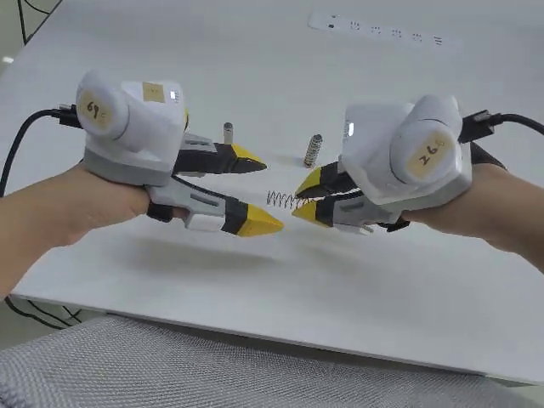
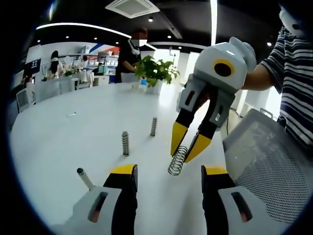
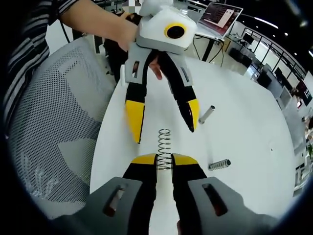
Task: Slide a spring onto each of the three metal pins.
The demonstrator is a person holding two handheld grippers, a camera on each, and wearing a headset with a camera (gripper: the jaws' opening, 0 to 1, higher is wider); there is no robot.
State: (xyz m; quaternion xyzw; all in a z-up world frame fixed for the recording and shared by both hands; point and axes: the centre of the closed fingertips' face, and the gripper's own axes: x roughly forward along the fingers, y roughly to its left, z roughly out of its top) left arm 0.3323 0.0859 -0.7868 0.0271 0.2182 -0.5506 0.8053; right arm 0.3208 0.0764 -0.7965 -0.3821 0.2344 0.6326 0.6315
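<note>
- My right gripper [image 3: 165, 159] is clenched on one end of a spring [image 3: 164, 144]. The rest of the coil sticks straight out past the yellow tips.
- In the head view that spring lies roughly level, held above the white table [image 1: 255, 51] and pointing toward my left gripper [image 1: 262, 192].
- The left gripper is released: its jaws stand wide apart with nothing between them. The free end of the spring sits near the gap, touching neither jaw.
- From the left gripper view, the right gripper comes in from above, tips down, with the spring hanging from it just ahead of my own open jaws.
- The bare pin [image 2: 84, 177] stands on the table at the lower left of that view, close to my left jaw, with no coil on it.
- Beyond it stands the nearer sprung pin [image 2: 125, 143], and further back the farther sprung pin [image 2: 153, 126]. Each is upright with a spring around it.
- The three pins form a loose row, set apart from one another.
- A power strip [image 1: 374, 30] lies at the far edge of the table.
- A grey mesh chair [image 3: 58, 122] sits beside the table edge on my side.
</note>
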